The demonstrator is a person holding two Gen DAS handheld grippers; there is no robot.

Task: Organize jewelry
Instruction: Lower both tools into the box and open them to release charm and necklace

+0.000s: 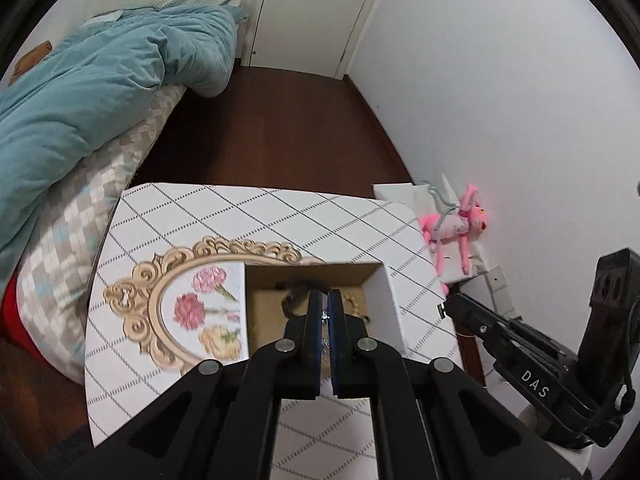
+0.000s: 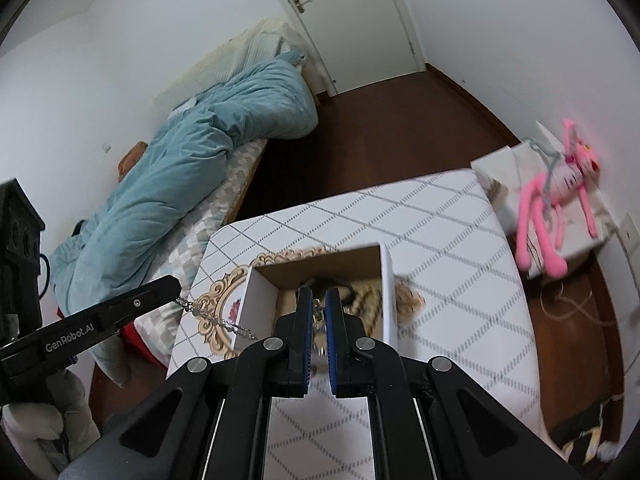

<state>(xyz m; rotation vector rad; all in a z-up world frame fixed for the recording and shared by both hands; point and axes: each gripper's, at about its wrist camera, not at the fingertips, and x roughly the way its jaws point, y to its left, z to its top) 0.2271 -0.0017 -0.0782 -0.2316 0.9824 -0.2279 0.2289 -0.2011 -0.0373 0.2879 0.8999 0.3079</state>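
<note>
A white cardboard box (image 1: 390,300) with a brown inside stands on the white quilted table (image 1: 240,216), holding a black cord and gold chain pieces. My left gripper (image 1: 327,300) hangs over the box, shut on a silver chain (image 1: 325,315). In the right wrist view the chain (image 2: 218,320) hangs from the left gripper's tip toward the box wall (image 2: 258,300). My right gripper (image 2: 317,300) is above the box, shut on a small silver piece of jewelry (image 2: 318,312). A gold-framed floral tray (image 1: 192,304) lies left of the box.
A bed with a blue duvet (image 1: 100,92) runs along the table's left. A pink plush toy (image 1: 456,228) lies on a white box at the right by the wall. A gold hair tie (image 2: 410,298) lies right of the box. Dark wood floor lies beyond.
</note>
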